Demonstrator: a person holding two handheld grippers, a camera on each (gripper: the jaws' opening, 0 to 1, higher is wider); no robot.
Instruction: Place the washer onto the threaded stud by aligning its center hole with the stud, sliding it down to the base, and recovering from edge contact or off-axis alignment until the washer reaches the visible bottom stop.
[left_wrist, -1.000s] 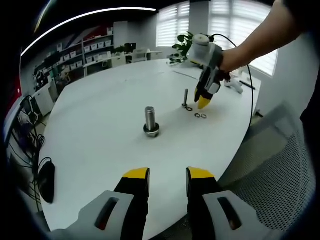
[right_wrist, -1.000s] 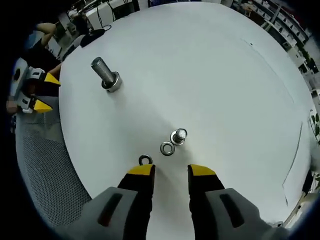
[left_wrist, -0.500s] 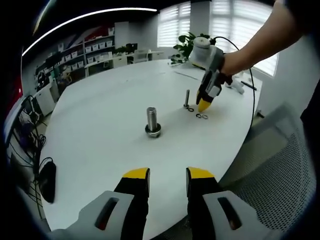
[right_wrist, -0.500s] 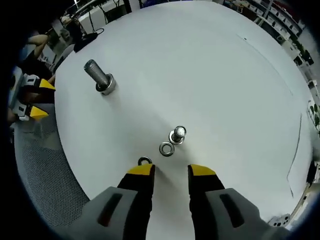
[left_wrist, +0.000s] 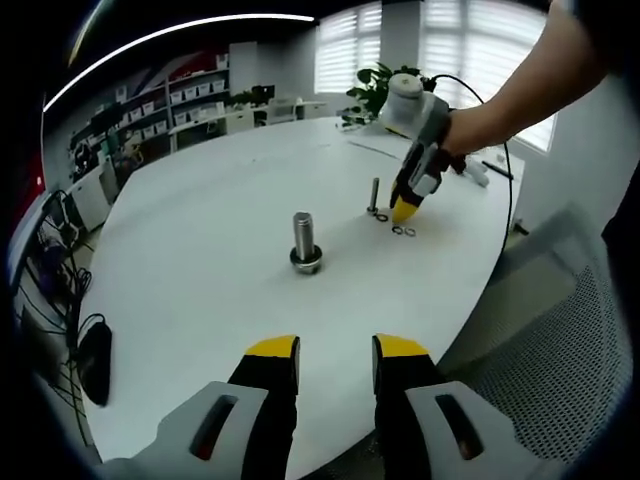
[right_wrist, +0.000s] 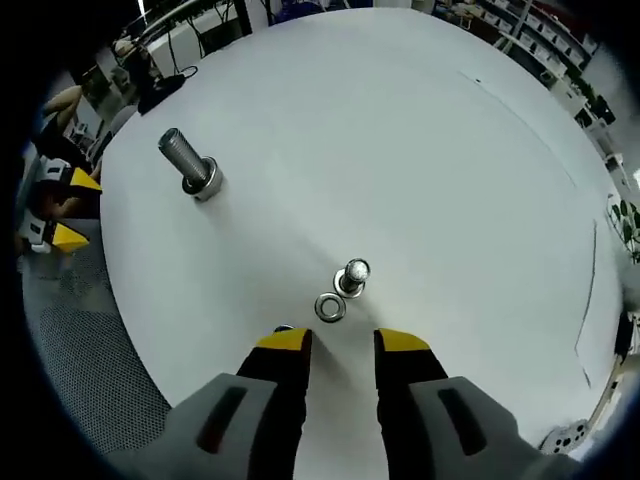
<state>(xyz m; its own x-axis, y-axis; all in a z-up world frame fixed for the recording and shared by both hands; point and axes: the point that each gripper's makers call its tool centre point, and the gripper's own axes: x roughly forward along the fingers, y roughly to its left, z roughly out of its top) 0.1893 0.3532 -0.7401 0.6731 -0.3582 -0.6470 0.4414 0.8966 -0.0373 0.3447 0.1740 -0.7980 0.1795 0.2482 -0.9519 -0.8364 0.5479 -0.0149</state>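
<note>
A thin threaded stud (right_wrist: 354, 275) stands upright on the white table (right_wrist: 400, 130), seen almost end-on. A steel washer (right_wrist: 329, 308) lies flat right beside its base, just beyond my right gripper (right_wrist: 342, 342), which is open with nothing between its fingers. A smaller ring (right_wrist: 283, 328) peeks out at the left fingertip. In the left gripper view the right gripper (left_wrist: 405, 208) hangs tip-down over the small washers (left_wrist: 402, 232) next to the thin stud (left_wrist: 373, 197). My left gripper (left_wrist: 335, 350) is open near the table's edge.
A thick bolt (left_wrist: 305, 240) with a collar at its base stands mid-table, also the thick bolt (right_wrist: 190, 165) at upper left. A dark mouse (left_wrist: 92, 362) lies at the left edge. A mesh chair (left_wrist: 560, 340) sits to the right. Shelves and windows line the room.
My right gripper has moved closer to the thin stud and washer; the small ring now sits partly under its left fingertip. The left gripper has stayed put.
</note>
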